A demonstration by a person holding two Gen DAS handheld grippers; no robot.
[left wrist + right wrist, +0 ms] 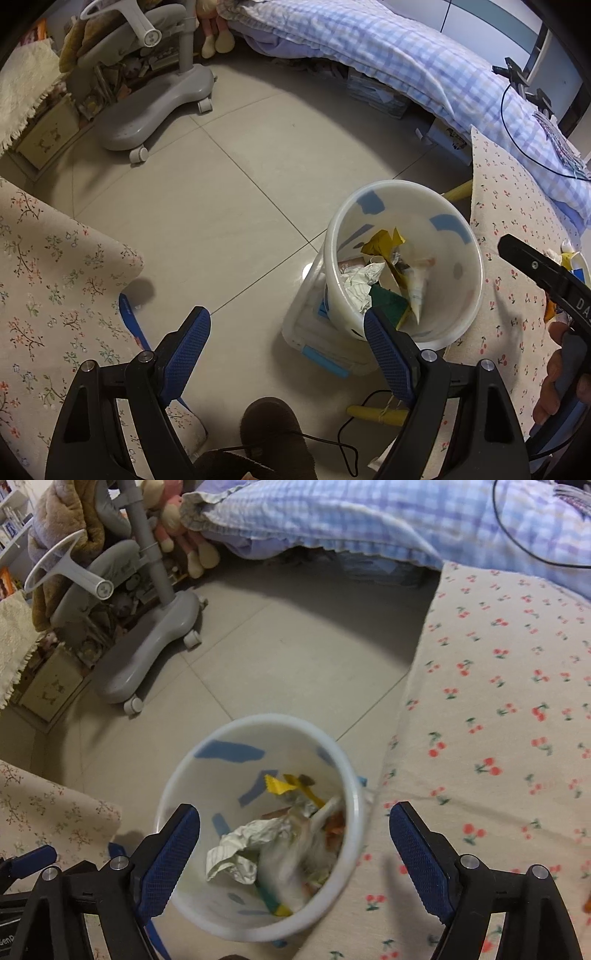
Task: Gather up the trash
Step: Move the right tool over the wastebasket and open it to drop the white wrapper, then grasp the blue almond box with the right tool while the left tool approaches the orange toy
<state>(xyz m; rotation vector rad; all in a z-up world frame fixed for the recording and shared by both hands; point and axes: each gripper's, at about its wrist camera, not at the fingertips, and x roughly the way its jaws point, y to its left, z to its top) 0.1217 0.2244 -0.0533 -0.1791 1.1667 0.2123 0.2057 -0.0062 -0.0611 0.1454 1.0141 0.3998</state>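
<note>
A white translucent trash bucket (461,291) with blue patches stands on the tile floor between two cloth-covered surfaces. It holds crumpled white paper (356,282), a yellow wrapper (382,242), a green-yellow sponge (389,304) and a white tube (417,291). My left gripper (286,338) is open and empty, above the floor just left of the bucket. My right gripper (295,843) is open and empty, directly over the bucket (184,794), where the trash (251,849) looks blurred. The right gripper's black body (546,280) shows at the left wrist view's right edge.
A cherry-print cloth surface (498,720) lies right of the bucket, a floral-print one (48,280) left. A grey wheeled chair base (155,110) and stuffed toys stand at the back left. A blue checked duvet (388,55) covers the bed behind. Black cable (347,435) lies on the floor.
</note>
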